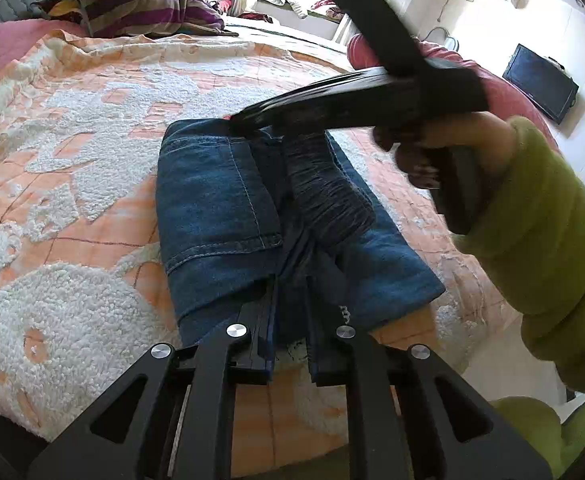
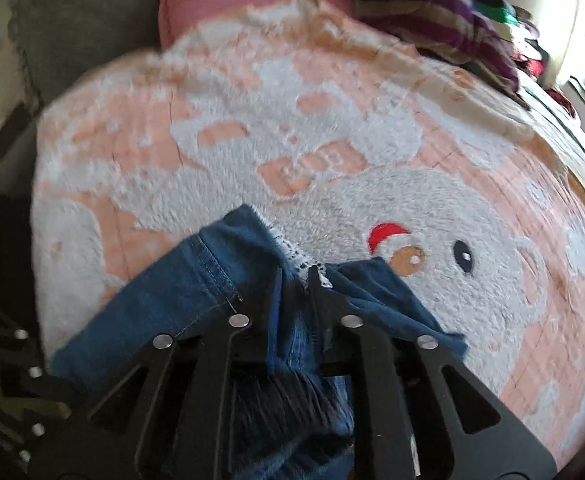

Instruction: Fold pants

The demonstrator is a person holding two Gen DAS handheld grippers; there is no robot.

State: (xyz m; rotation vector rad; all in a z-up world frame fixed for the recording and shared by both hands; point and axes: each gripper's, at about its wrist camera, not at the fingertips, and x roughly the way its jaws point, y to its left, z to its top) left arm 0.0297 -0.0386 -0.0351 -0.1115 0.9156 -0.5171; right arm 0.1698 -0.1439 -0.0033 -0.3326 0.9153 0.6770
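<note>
We are looking at a pair of blue jeans (image 1: pixel 228 216) lying folded into a compact bundle on the orange and white fleece blanket (image 1: pixel 72 168) that is covering the bed. In the left wrist view the jeans are sitting in the middle of the blanket, with a side seam running along the top layer and a ribbed dark waistband (image 1: pixel 328 196) showing in the fold.

Our left gripper (image 1: pixel 290 312) is resting at the near edge of the bundle, its two fingers standing a little apart with a layer of denim lying between them; we cannot tell whether they are actually pinching it. Our right gripper (image 2: pixel 294 280) is sitting over the opposite end of the jeans (image 2: pixel 196 280), fingers likewise parted with denim and a strip of white lace trim (image 2: pixel 292 252) between them, and again we cannot tell if it is gripping. That view is blurring.

In the left view we are seeing the right hand (image 1: pixel 432 152), in a green sleeve (image 1: pixel 540 240), holding its gripper above the far end of the bundle. A striped purple pillow (image 1: pixel 140 4) is lying at the head of the bed.
</note>
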